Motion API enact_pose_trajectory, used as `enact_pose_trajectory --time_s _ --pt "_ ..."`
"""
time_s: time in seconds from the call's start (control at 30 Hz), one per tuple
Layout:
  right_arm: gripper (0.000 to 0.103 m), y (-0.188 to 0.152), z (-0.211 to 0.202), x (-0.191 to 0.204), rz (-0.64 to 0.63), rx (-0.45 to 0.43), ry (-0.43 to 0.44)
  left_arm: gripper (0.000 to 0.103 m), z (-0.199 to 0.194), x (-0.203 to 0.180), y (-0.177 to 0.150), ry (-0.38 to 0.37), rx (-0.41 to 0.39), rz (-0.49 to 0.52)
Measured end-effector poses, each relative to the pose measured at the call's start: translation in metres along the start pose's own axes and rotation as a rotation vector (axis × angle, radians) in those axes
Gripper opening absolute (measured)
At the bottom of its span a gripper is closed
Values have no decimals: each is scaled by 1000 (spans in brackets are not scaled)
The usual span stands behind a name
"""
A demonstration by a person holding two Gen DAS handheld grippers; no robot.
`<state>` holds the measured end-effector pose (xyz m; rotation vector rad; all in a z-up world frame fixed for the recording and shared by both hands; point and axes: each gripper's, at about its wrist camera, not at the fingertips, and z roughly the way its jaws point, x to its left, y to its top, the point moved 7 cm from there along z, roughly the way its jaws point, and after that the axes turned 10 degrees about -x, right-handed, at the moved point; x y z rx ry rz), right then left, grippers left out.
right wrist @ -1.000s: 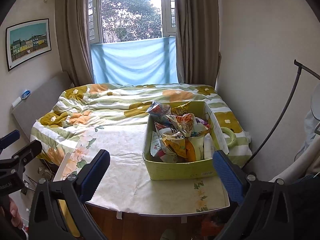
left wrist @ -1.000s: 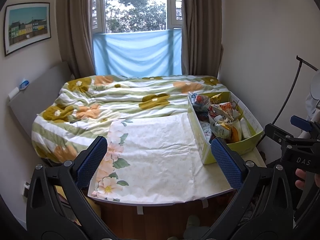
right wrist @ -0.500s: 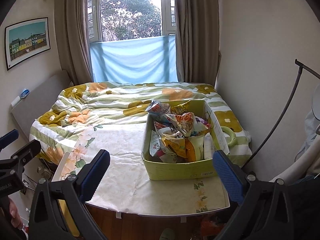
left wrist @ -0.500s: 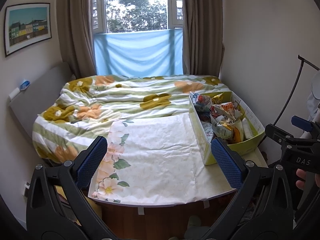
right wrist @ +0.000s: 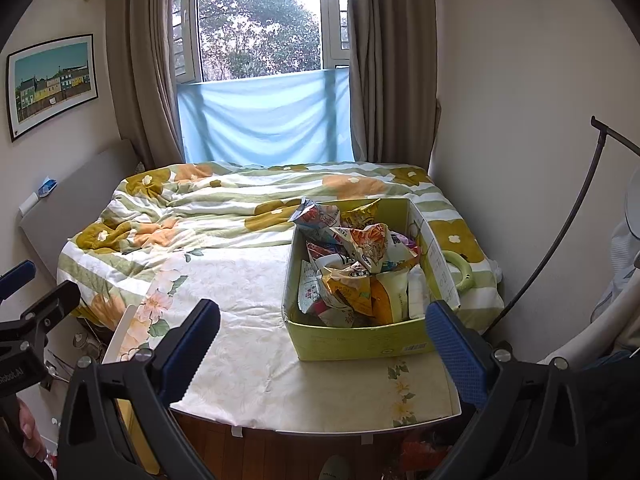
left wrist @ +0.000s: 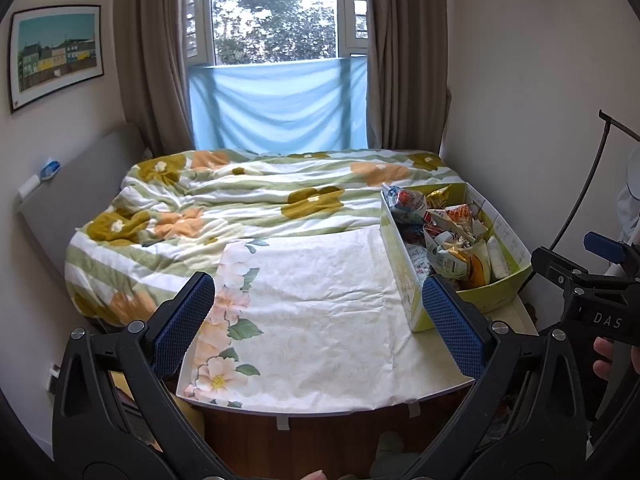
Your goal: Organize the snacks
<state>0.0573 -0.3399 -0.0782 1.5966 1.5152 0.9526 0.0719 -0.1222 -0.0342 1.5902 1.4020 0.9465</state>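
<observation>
A yellow-green cardboard box (right wrist: pixel 360 340) full of snack packets (right wrist: pixel 356 260) stands on the right side of a floral-covered table; it also shows in the left wrist view (left wrist: pixel 404 276). My left gripper (left wrist: pixel 316 324) is open and empty, held in front of the table's near edge, left of the box. My right gripper (right wrist: pixel 320 340) is open and empty, held before the box's near wall. Each gripper shows at the edge of the other's view.
The table (left wrist: pixel 320 320) with a white floral cloth abuts a bed with a flowered quilt (left wrist: pixel 240 204). A green ring (right wrist: pixel 460 268) lies right of the box. A wall is at the right, a window behind the bed, wooden floor (right wrist: pixel 280 456) below.
Both views have shifted only slightly; the grippers stay open and nothing on the table has moved.
</observation>
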Motion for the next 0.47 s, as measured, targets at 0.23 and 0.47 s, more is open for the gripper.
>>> enact_pose_trajectory --time_s 0.23,0.47 --pt "102 -1 3 -1 2 0 -1 103 0 4 2 -13 -17 -28" --pt "102 0 7 2 7 -1 -2 103 5 4 0 4 -19 -12"
